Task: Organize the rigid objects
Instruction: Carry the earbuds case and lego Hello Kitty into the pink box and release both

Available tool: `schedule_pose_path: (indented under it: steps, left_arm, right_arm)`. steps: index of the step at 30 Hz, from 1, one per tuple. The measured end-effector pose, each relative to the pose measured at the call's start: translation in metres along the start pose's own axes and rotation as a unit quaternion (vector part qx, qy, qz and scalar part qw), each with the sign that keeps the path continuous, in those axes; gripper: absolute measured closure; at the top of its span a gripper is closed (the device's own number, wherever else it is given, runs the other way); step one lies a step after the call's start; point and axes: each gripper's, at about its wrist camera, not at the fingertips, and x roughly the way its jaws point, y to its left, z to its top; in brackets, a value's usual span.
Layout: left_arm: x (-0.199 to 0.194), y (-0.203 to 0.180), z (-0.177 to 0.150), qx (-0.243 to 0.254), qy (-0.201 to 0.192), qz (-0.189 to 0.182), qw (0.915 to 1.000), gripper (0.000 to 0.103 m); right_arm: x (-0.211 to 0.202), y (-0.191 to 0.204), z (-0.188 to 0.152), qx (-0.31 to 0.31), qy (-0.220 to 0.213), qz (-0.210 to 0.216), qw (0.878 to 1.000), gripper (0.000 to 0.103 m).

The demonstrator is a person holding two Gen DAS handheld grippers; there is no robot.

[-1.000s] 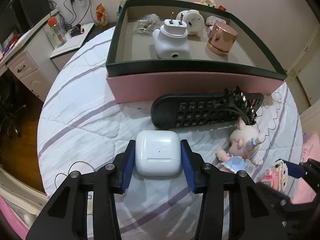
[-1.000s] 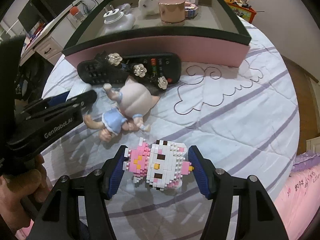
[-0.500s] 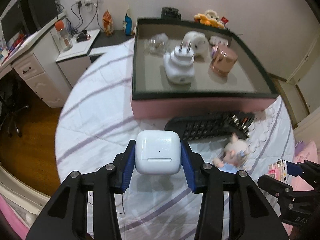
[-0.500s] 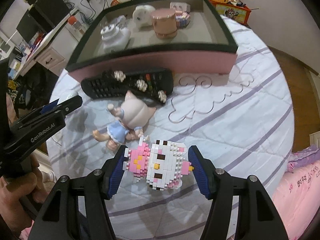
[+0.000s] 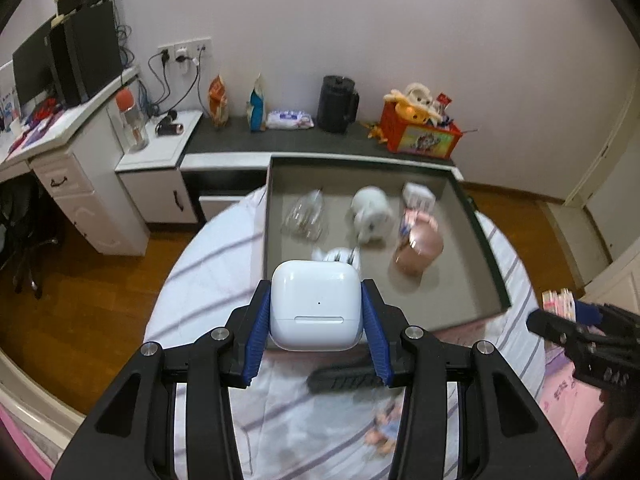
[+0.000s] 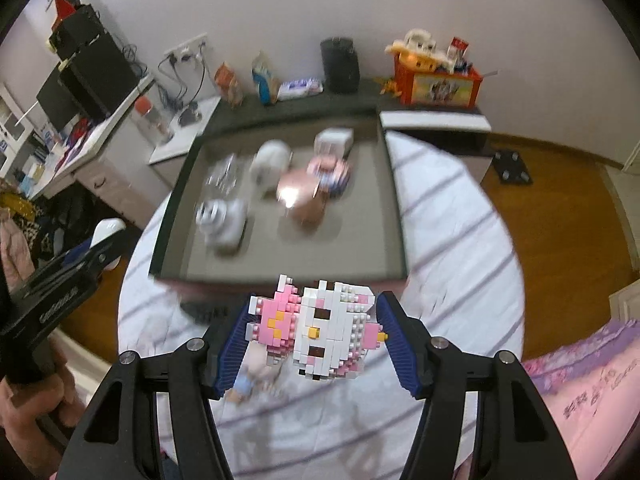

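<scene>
Jaws clenched: left gripper (image 5: 316, 320) grasped the earbud case (image 5: 315, 305), right gripper (image 6: 310, 336) the block cat (image 6: 320, 330); tray (image 6: 396, 208) ahead wanted level, unhurried carries.

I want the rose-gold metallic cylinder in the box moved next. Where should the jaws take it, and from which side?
Grip the rose-gold metallic cylinder across its round side wall, coming down from above. It seems to stand upright on the grey floor of the open box, whose walls block a level approach. A small patterned item sits close behind it, so close the jaws left and right.
</scene>
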Motion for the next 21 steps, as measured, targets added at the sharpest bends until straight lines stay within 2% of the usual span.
schedule_pose_path:
  steps: [6, 9, 15, 21]
  left_arm:
    - [0.018, -0.024, 0.021, 0.006, 0.004, -0.014, 0.9999, 0.059]
    - [0.03, -0.039, 0.026, 0.008, 0.009, -0.024, 0.9996, 0.059]
    - [0.063, -0.07, 0.018, 0.013, 0.033, -0.036, 0.9987, 0.059]
    - [0.088, -0.074, 0.004, -0.006, 0.055, -0.028, 0.9981, 0.059]
  right_arm:
    - [0.016, -0.006, 0.042, -0.011, -0.007, -0.007, 1.0, 0.04]
    - [0.026, -0.007, 0.051, -0.019, -0.005, -0.01, 1.0, 0.04]
    - [0.064, -0.015, 0.056, -0.018, 0.021, -0.01, 1.0, 0.04]
    - [0.091, -0.021, 0.051, -0.022, 0.044, -0.012, 0.999, 0.04]
